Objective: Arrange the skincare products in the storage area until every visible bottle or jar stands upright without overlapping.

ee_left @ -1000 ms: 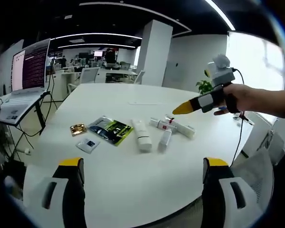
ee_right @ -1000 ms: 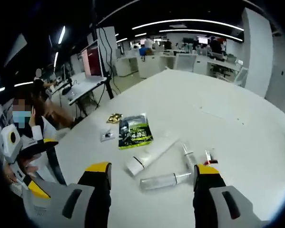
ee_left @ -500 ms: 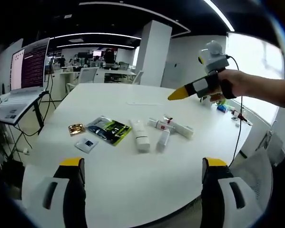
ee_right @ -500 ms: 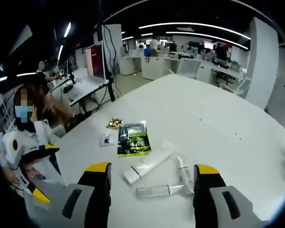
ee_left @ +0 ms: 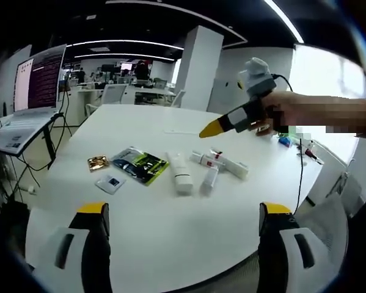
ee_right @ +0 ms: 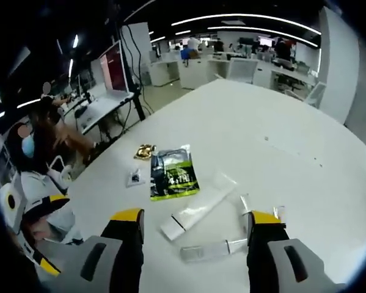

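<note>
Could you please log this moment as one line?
left gripper: open, idle | right gripper: open, above tubes | white tube: lying flat | green sachet: flat

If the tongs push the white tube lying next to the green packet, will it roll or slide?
The white tube lies flat on the table, and its flattened end probably stops free rolling. It would more likely slide or pivot on the smooth top. It looks soft, so a grip may dent it.

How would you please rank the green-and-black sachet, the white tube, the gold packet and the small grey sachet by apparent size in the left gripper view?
1. green-and-black sachet
2. white tube, close behind it
3. small grey sachet and gold packet: too alike to rank
</note>
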